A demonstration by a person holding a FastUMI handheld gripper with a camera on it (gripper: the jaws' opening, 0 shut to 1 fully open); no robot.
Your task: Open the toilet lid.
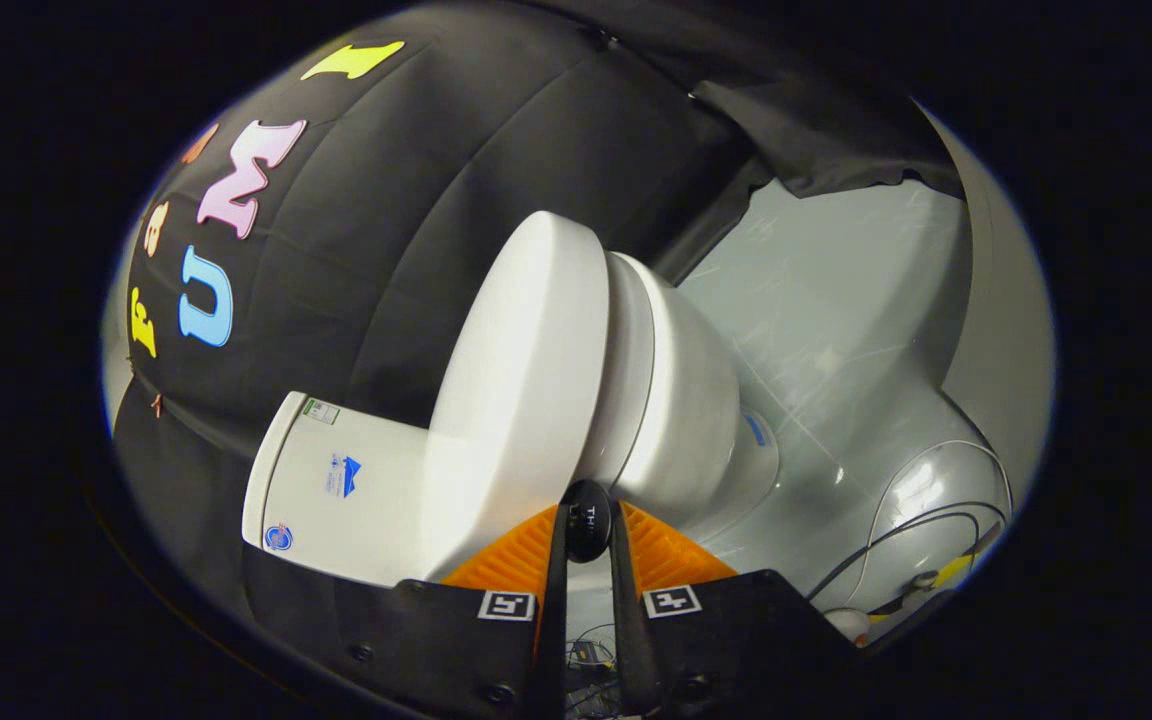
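The white toilet appears rolled onto its side in the gripper view. Its lid (521, 400) lies flat against the seat and bowl (681, 410), with only a thin seam between them. The tank (336, 490) is beside the lid's hinge end. A small black round knob (586, 530) sits at the lid's near edge. My gripper (586, 515) is at that edge, its two fingers drawn close and pressing on the knob from both sides.
Black booth cloth (386, 230) hangs behind the toilet. A glossy grey floor (836, 330) spreads around the bowl's base. Thin cables (936, 535) and a small yellow item lie on the floor beyond the bowl.
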